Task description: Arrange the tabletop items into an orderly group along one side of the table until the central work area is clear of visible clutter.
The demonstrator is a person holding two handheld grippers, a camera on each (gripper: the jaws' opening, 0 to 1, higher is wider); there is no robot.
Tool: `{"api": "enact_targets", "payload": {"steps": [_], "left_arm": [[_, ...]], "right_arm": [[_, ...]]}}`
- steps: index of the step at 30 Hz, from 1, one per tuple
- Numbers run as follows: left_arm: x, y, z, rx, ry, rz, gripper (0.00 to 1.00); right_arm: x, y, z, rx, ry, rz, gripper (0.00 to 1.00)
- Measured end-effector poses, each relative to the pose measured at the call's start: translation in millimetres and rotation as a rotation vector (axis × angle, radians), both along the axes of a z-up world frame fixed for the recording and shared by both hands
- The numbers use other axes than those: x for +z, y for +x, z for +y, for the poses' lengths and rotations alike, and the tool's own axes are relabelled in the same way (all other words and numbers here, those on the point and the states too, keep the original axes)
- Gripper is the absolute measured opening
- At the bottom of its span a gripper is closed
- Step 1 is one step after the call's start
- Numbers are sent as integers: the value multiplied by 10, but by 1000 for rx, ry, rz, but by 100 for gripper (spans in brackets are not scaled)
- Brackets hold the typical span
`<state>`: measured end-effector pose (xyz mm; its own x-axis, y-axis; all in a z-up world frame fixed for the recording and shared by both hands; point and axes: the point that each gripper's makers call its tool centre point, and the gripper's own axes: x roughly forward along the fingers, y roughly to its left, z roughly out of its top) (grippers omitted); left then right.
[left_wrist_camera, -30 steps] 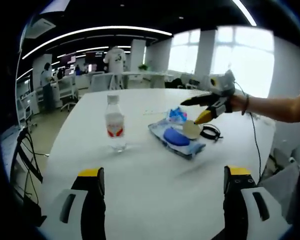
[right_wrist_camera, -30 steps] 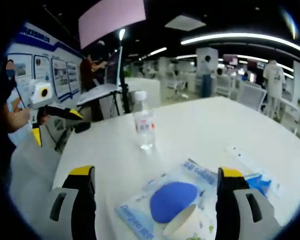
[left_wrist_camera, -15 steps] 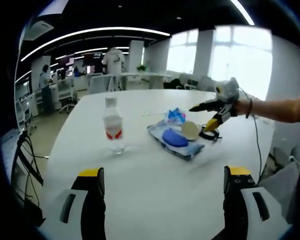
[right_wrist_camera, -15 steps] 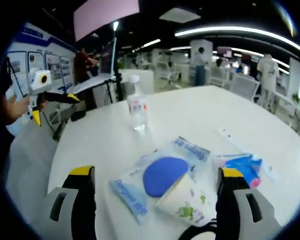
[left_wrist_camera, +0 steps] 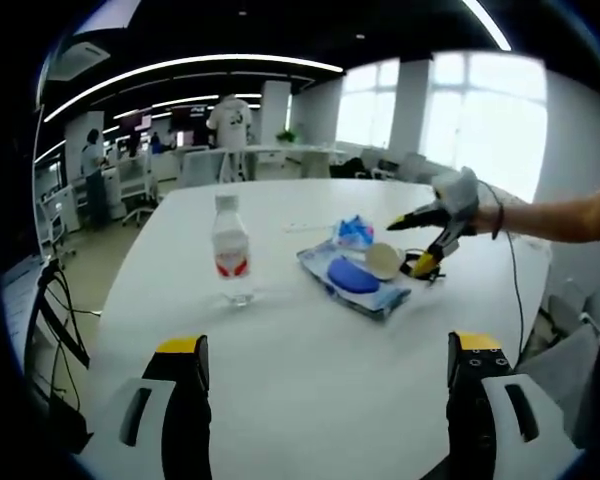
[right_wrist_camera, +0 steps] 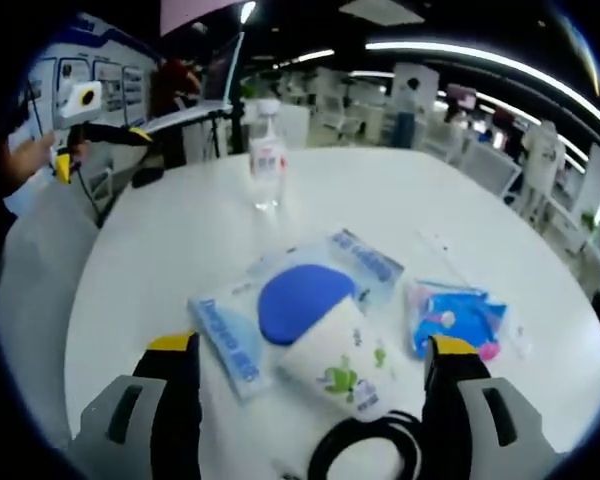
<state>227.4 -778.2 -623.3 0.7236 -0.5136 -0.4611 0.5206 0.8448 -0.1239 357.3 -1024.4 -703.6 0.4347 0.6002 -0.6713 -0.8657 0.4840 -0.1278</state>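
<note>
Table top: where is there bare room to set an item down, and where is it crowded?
The table is bare between the left tongs and the water bottle, and behind the bottle toward the far edge. It is crowded at the right tongs: wipes pack, paper cup, black cable and blue packet cluster together.

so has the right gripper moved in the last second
Yes. In the left gripper view the right gripper has drifted right and down, from above the paper cup to past it, over the black cable, jaws apart.
</note>
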Motion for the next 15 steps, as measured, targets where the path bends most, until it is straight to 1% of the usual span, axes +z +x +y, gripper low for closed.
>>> {"api": "enact_targets", "payload": {"steps": [2,6,9,14,15], "left_arm": [[0,1,12,2,0,0,97],[-4,-1,28,4,1,2,97],[-6,-2,35,4,1,2,97],[-13,-5,47,7,3,6,97],[-13,-3,52,8,2,6,97]], "right_arm": [[-38,14,-35,-2,-19,-1,84],[-93,43,-125,8,-88,-32,77],[-111,44,-138,18,-108,-41,73],[-194,77,-206,48,-183,-72,66],[-199,80,-203,50,-183,-72,65]]}}
